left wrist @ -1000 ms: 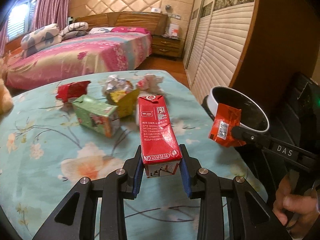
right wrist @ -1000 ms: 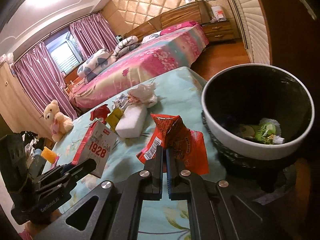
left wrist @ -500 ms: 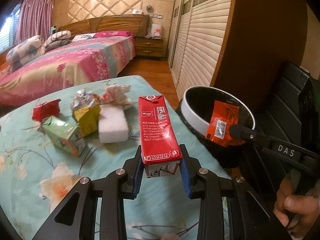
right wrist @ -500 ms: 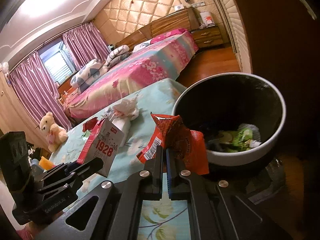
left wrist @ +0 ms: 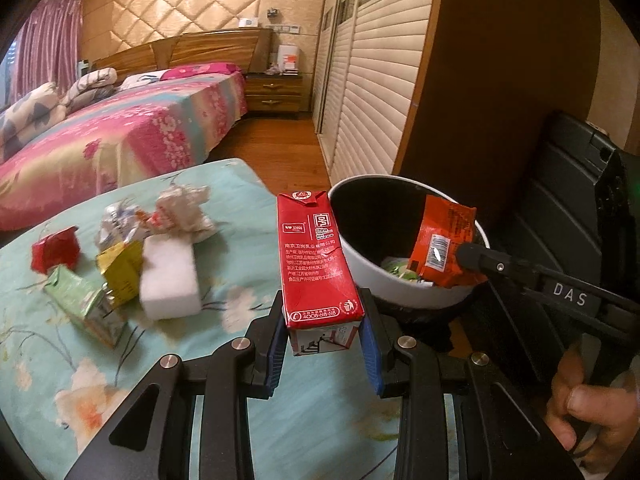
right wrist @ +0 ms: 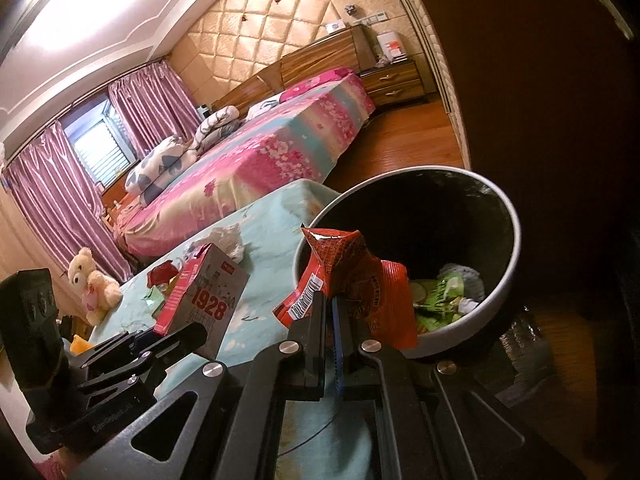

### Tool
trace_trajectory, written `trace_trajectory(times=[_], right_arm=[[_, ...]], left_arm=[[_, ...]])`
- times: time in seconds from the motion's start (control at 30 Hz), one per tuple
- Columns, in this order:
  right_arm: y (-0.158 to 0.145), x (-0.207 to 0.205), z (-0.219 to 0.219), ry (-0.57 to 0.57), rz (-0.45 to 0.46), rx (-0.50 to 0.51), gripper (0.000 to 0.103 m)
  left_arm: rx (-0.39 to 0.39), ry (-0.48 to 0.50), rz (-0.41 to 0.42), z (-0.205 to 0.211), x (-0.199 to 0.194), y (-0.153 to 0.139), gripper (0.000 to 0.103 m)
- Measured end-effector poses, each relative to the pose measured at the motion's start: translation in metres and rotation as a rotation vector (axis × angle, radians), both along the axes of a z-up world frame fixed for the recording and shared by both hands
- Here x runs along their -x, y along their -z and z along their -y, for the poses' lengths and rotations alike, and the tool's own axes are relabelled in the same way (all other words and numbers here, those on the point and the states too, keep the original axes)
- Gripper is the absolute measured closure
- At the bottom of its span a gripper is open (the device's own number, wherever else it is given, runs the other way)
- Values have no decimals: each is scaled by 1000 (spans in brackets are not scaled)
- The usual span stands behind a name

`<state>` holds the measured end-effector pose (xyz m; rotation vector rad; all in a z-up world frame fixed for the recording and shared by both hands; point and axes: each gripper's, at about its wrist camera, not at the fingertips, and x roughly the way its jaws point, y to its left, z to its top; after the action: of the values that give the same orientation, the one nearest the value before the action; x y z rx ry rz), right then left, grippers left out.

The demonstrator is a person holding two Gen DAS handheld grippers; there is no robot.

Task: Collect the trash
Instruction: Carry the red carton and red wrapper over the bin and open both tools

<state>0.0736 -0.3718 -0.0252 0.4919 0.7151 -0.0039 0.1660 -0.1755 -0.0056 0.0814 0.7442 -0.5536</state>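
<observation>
Best to carry the red wrapper (right wrist: 352, 284) well past the rim of the bin (right wrist: 508, 276) before letting go – light foil drifts. Right gripper (right wrist: 335, 308) fingers nearly together, pinching the wrapper's lower edge, already hanging over the bin mouth. Left gripper (left wrist: 323, 338) fingers set wide, clamped on the base of the red milk carton (left wrist: 316, 256), held above the counter (left wrist: 240, 300) just beside the bin – next in line

My room looks warm and a bit dim. A bright ceiling light (right wrist: 80, 8) glares white, and the window (right wrist: 98, 152) glows. Both pictures bend at the round, dark edges. The trash on the table (left wrist: 120, 272) looks blurry.
</observation>
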Motion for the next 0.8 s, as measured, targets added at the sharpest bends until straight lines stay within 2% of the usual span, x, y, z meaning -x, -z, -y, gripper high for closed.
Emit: trace_trajectory(times=[0.8], right_arm=[[12,-19,43,65,-53,2,101]], left_arm=[[-31,89,-9,68,-44,5,72]])
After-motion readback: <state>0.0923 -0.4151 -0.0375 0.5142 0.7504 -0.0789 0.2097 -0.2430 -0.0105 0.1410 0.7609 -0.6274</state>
